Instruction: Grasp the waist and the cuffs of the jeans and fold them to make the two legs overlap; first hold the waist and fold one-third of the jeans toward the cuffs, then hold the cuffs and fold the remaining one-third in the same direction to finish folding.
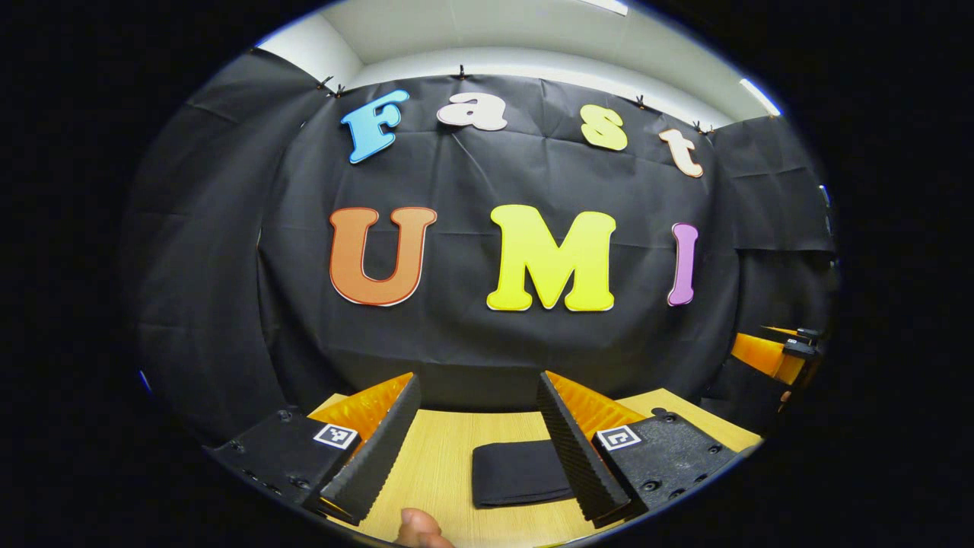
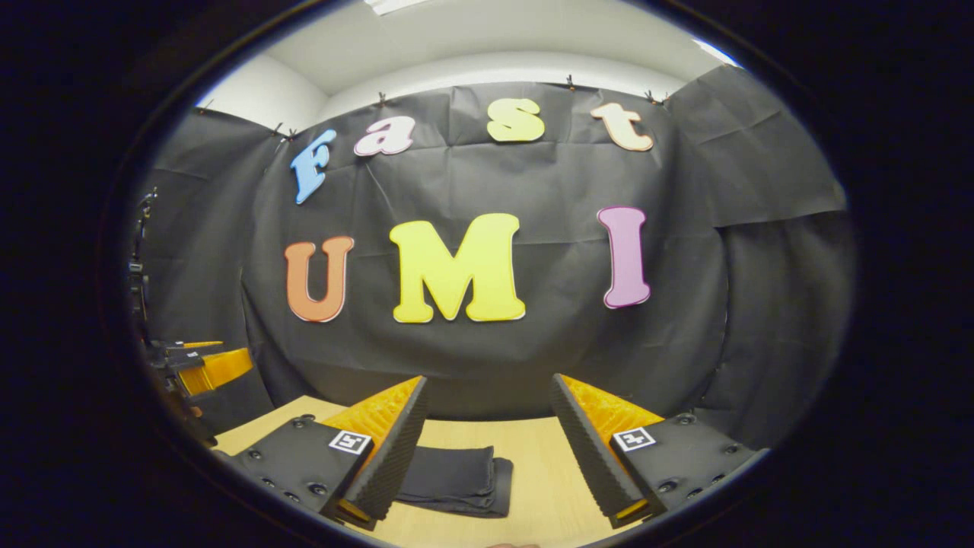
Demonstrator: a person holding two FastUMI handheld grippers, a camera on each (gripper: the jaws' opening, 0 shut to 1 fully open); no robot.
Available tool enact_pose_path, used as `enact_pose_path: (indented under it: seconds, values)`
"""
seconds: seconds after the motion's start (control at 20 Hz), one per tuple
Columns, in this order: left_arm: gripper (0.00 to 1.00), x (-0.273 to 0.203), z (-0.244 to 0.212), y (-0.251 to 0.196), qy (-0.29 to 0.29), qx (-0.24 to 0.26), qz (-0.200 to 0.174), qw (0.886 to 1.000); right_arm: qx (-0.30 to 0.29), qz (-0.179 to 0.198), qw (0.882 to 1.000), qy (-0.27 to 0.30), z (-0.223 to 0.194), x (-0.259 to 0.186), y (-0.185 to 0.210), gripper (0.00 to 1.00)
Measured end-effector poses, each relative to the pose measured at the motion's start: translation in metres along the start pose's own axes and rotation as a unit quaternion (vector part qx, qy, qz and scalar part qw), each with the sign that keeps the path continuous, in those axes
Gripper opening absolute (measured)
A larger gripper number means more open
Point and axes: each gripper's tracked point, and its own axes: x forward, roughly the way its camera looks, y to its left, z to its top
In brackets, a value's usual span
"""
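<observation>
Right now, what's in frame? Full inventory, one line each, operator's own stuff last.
jeans: one, dark, folded into a compact stack, lying on the table ahead of both grippers.
table: one, light wood, under the jeans, running up to the cloth wall.
cloth wall: one, black, hung behind and around the table.
room wall and ceiling: pale, above the cloth.
left hand-held gripper: one, jaws wide apart, holding nothing, above the table's near edge.
right hand-held gripper: one, jaws wide apart, holding nothing, beside the left one.
fingertip: one, the person's, at the bottom edge of the left gripper view.
</observation>
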Motion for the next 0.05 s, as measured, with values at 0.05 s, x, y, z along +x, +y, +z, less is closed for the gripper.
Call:
enact_pose_path:
  seconds: [0.05]
  values:
    - [0.98,-0.0023,0.0008,0.0012,0.0,-0.002,0.0,1.0,0.0,0.001,1.0,-0.001,0.0012,-0.0019,0.0011,0.94]
